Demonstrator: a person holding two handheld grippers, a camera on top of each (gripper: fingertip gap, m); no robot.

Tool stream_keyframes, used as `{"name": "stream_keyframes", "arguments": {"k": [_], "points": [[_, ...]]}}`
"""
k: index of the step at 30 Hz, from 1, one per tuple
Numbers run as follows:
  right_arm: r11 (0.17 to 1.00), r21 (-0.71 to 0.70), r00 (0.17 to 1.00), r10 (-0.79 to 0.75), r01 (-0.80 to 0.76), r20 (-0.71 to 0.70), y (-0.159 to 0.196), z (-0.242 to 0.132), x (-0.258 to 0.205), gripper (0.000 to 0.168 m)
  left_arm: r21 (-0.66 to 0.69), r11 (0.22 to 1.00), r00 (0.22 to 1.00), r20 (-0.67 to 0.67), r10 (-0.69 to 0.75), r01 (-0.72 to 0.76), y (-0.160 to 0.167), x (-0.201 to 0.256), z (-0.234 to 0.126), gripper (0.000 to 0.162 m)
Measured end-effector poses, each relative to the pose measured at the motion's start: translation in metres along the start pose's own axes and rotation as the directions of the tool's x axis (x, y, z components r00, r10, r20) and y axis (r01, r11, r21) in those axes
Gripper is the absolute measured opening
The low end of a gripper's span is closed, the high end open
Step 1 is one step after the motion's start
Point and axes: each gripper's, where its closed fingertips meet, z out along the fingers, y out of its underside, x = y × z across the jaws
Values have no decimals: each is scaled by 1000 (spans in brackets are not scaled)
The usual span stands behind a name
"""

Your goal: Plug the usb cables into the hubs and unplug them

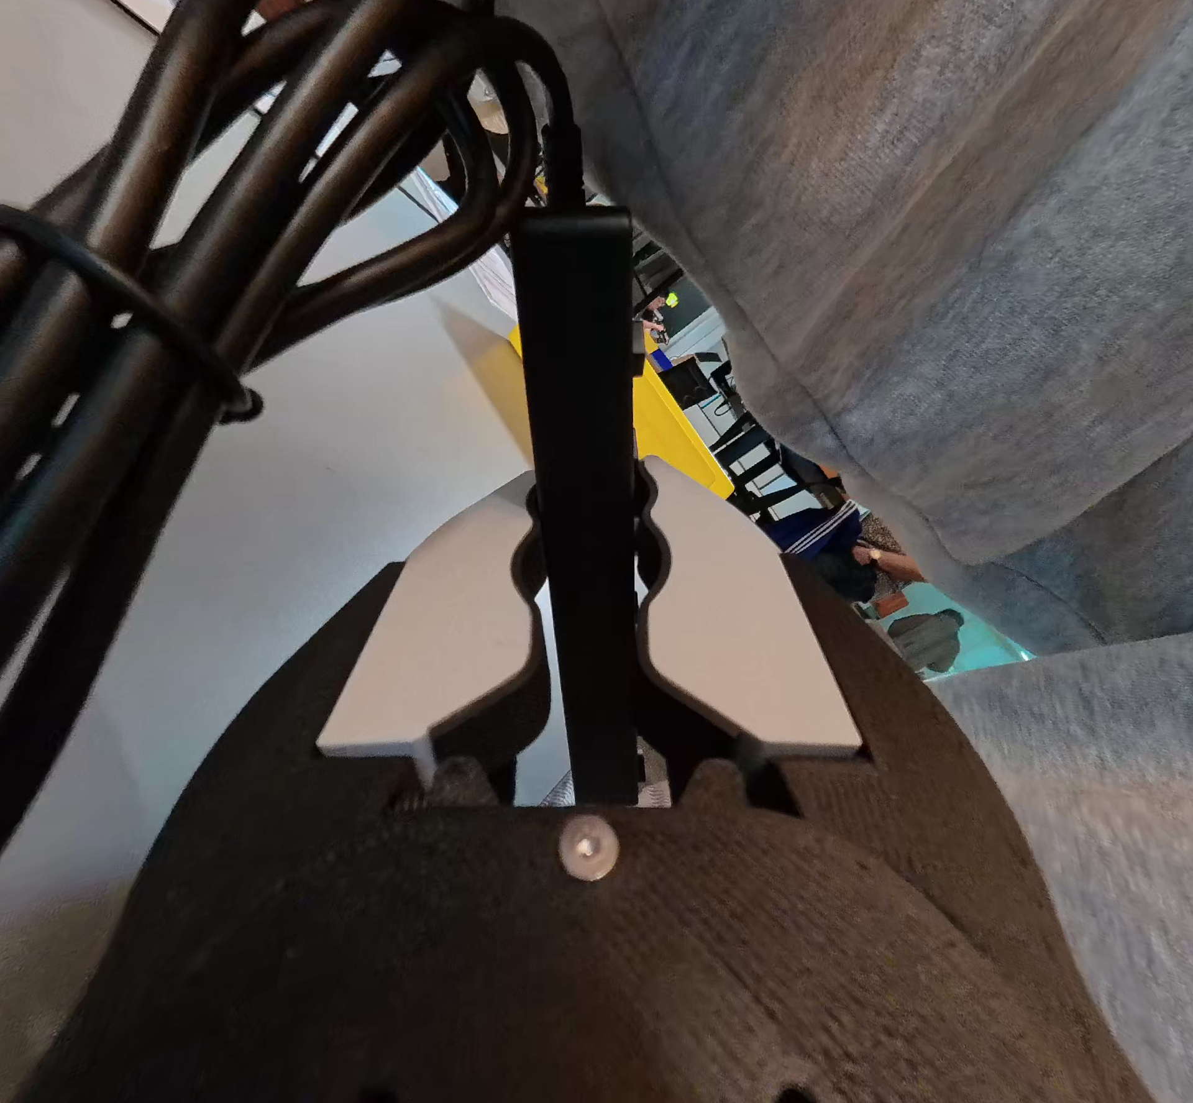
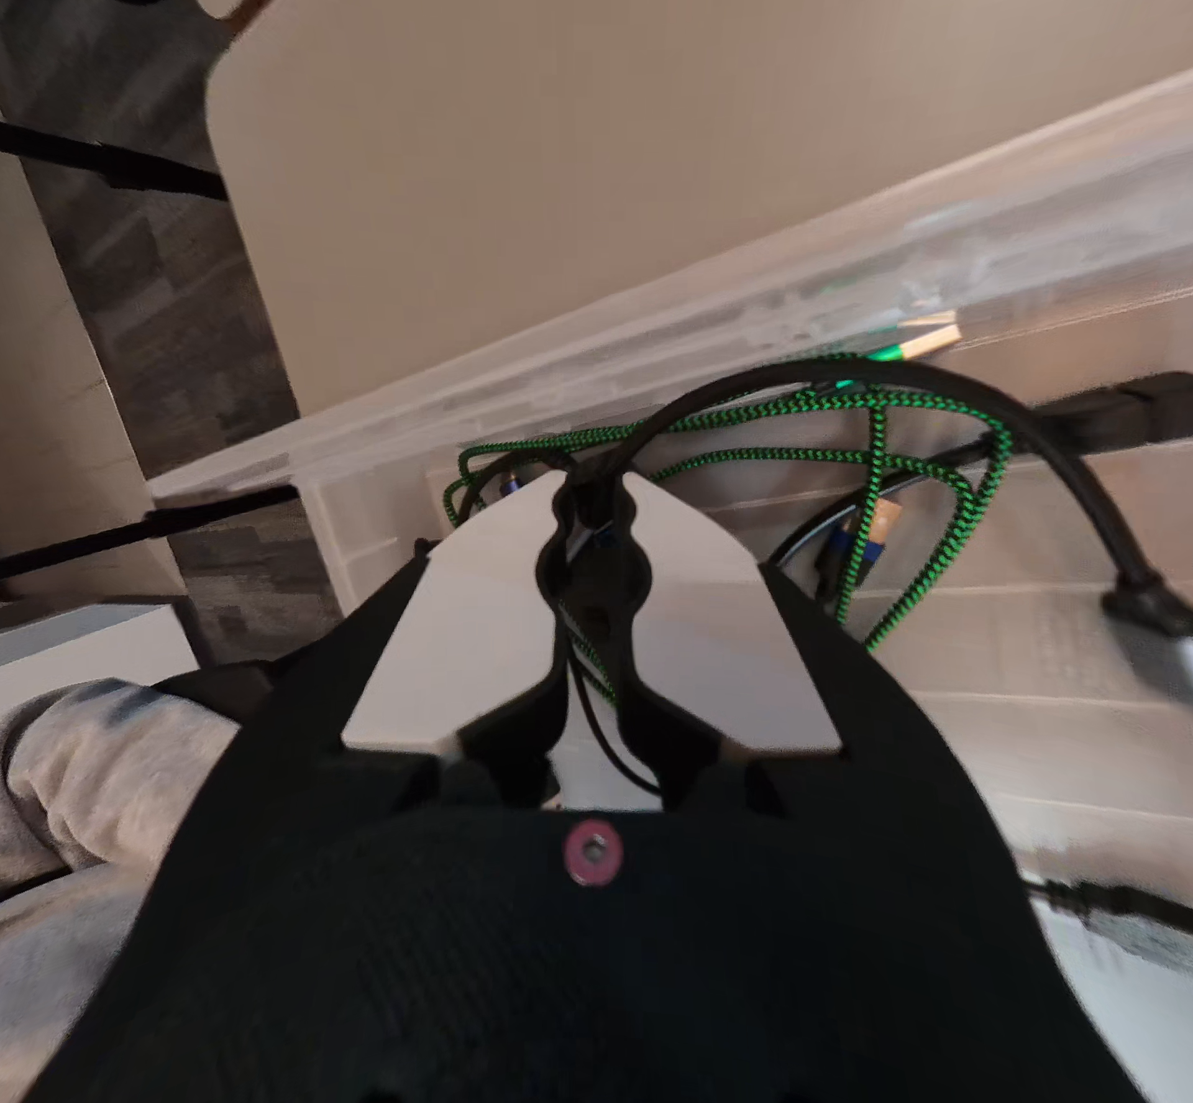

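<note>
Here, black hub (image 1: 578, 426) between jaws.

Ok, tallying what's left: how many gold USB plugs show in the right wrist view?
2: a green-collared plug against the bin wall, a blue-collared plug among the green braided cable loops. Others may be hidden.

Soft indoor light, motion blur, fisheye edges

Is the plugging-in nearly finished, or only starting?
Only starting, it seems. Done: the left gripper has clamped the black hub. In hand: the right gripper pinches a black cable. Left: no plug visibly in the hub; green cables still lie in the bin.
</note>
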Motion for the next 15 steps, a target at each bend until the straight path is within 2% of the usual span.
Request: {"name": "stream_keyframes", "arguments": {"k": [3, 7, 9, 11, 15], "points": [[994, 105, 999, -26, 21, 47, -3, -31, -12, 10, -2, 1000, 1000, 0, 2, -2, 1, 0, 1, 27], [924, 382, 963, -135, 36, 234, -3, -103, -52, 9, -12, 1000, 1000, -5, -10, 10, 4, 0, 2, 27], [831, 557, 913, -232, 5, 337, 7, -154, -77, 9, -17, 1000, 1000, -5, -7, 7, 5, 1, 3, 27], [699, 710, 839, -335, -83, 428, 29, -212, -98, 9, -21, 1000, 1000, -2, 3, -3, 6, 1, 3, 27], [493, 815, 719, -443, -303, 535, 96, -301, -107, 8, -28, 1000, 1000, -3, 9, -9, 8, 1, 5, 27]]}}
